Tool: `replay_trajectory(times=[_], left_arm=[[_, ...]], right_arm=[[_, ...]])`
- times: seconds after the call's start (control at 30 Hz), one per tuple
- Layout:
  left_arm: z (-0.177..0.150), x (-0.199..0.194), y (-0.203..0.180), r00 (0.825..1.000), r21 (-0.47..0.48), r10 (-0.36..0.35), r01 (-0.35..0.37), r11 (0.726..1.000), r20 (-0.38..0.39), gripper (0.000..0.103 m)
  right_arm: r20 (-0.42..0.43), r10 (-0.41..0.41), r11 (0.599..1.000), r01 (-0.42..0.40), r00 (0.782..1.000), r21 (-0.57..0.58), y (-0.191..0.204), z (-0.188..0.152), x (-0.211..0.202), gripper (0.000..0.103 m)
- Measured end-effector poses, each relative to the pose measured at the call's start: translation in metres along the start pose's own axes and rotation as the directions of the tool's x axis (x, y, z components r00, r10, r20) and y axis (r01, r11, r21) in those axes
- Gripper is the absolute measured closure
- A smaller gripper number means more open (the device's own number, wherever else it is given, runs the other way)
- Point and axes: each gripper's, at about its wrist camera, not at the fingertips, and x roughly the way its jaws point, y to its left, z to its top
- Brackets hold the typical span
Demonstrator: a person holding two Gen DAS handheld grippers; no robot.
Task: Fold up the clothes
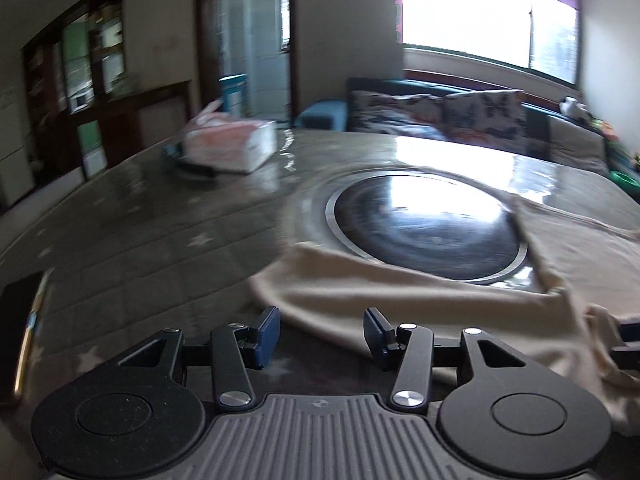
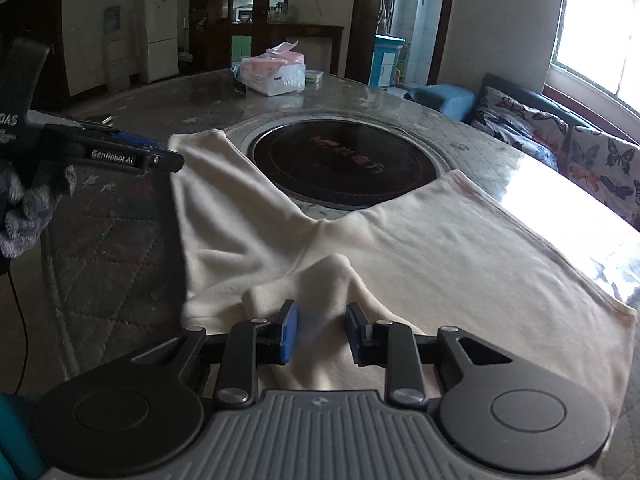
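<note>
The cream cloth (image 2: 420, 248) lies spread on the shiny round tabletop (image 2: 168, 92), partly over the dark round cooker (image 2: 344, 164). A tissue pack (image 2: 276, 74) sits far back. A sofa (image 2: 560, 140) stands under the bright window. Both grippers' fingers are spread: the left gripper (image 1: 320, 338) at the cloth's edge, the right gripper (image 2: 322, 330) around a raised fold.

We counted one cream-coloured cloth garment (image 2: 420, 248) spread on the near side of the one grey marbled table (image 2: 472, 136). One round black glass hob (image 2: 344, 164) sat in the table's middle. One white-and-pink plastic pack of tissues (image 2: 276, 72) lay on the far side. Two black grippers with blue pads showed: the left gripper (image 1: 322, 338) and the right gripper (image 2: 322, 330). Two butterfly-print cushions (image 2: 560, 140) lay far right.
</note>
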Motion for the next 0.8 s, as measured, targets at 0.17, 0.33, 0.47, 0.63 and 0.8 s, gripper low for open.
replay_trajectory(times=[0.17, 0.33, 0.47, 0.63, 0.8], left_arm=[[0.003, 0.010, 0.013, 1.000, -0.058, 0.020, -0.021, 0.998, -0.017, 0.053], [0.006, 0.020, 0.022, 0.999, -0.115, 0.029, -0.033, 0.993, -0.039, 0.054], [0.012, 0.025, 0.025, 0.999, -0.145, 0.022, -0.028, 0.989, -0.040, 0.055], [0.017, 0.032, 0.028, 0.999, -0.170, 0.013, -0.019, 0.985, -0.035, 0.072], [0.021, 0.029, 0.026, 1.000, -0.174, -0.001, 0.000, 0.985, -0.005, 0.094]], right_arm=[[0.013, 0.025, 1.000, -0.025, 1.000, 0.002, 0.003, 0.002, -0.005, 0.077], [0.013, 0.017, 1.000, -0.017, 1.000, 0.006, 0.004, 0.003, -0.005, 0.077], [0.036, 0.004, 1.000, -0.004, 0.999, 0.009, 0.003, 0.005, -0.014, 0.077], [0.066, -0.024, 1.000, 0.023, 0.998, 0.019, -0.001, 0.005, -0.026, 0.077], [0.095, -0.066, 0.996, 0.061, 0.993, 0.063, -0.011, 0.001, -0.041, 0.077]])
